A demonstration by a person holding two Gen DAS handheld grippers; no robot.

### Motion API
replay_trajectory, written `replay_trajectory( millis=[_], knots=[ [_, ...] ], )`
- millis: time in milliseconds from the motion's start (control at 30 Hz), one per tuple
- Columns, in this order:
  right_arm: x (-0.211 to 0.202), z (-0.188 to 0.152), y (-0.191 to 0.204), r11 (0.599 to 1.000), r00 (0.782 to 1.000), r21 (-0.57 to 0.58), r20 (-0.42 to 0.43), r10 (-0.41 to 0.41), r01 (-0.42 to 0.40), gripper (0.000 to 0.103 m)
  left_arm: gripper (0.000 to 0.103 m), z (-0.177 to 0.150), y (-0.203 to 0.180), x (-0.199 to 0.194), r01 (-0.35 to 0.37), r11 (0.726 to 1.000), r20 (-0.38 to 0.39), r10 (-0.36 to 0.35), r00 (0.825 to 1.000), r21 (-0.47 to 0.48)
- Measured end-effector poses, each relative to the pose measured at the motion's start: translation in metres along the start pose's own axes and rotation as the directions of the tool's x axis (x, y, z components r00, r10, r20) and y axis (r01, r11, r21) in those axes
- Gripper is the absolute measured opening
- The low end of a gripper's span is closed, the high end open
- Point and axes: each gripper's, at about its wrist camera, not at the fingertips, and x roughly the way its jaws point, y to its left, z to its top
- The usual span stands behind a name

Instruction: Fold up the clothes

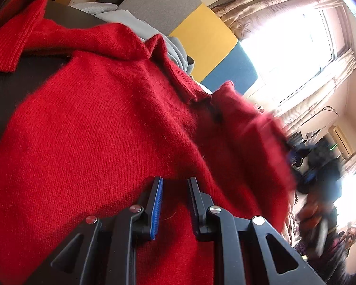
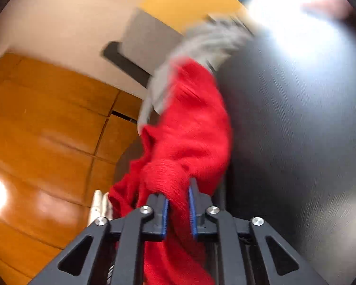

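A red knitted sweater [image 1: 95, 123] lies spread over a dark table [image 1: 16, 90], its collar toward the far side and one ribbed cuff at the upper left. My left gripper [image 1: 175, 182] sits at the sweater's near edge, and red fabric fills the gap between its blue pads, so it is shut on a thick fold. In the right wrist view a bunched part of the sweater [image 2: 192, 128] hangs beside the table [image 2: 296, 142]. My right gripper [image 2: 179, 192] is shut on that bunch. The view is blurred by motion.
A grey garment [image 1: 175, 47] lies behind the sweater at the table's far side, also blurred [image 2: 208, 42]. Grey, yellow and blue sofa cushions [image 1: 201, 35] stand beyond. A bright window with curtains [image 1: 296, 47] is at the right. Wooden floor [image 2: 47, 130] lies below.
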Motion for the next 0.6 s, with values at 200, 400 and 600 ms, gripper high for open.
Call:
replay_trajectory(
  millis=[200, 400, 600],
  knots=[
    [-0.065, 0.051, 0.118, 0.85, 0.95, -0.446, 0.255, -0.178, 0.279, 0.0, 0.02, 0.0, 0.002, 0.002, 0.007, 1.0, -0.002, -0.007, 1.0, 0.001],
    [-0.111, 0.055, 0.132, 0.674, 0.898, -0.593, 0.313, -0.31, 0.44, 0.005, 0.02, 0.003, -0.001, 0.005, -0.017, 1.0, -0.024, 0.017, 1.0, -0.006],
    [-0.085, -0.01, -0.004, 0.84, 0.92, -0.42, -0.031, -0.391, 0.343, 0.051, 0.048, 0.014, -0.048, -0.009, -0.031, 0.999, -0.089, 0.035, 0.995, 0.036]
  ],
)
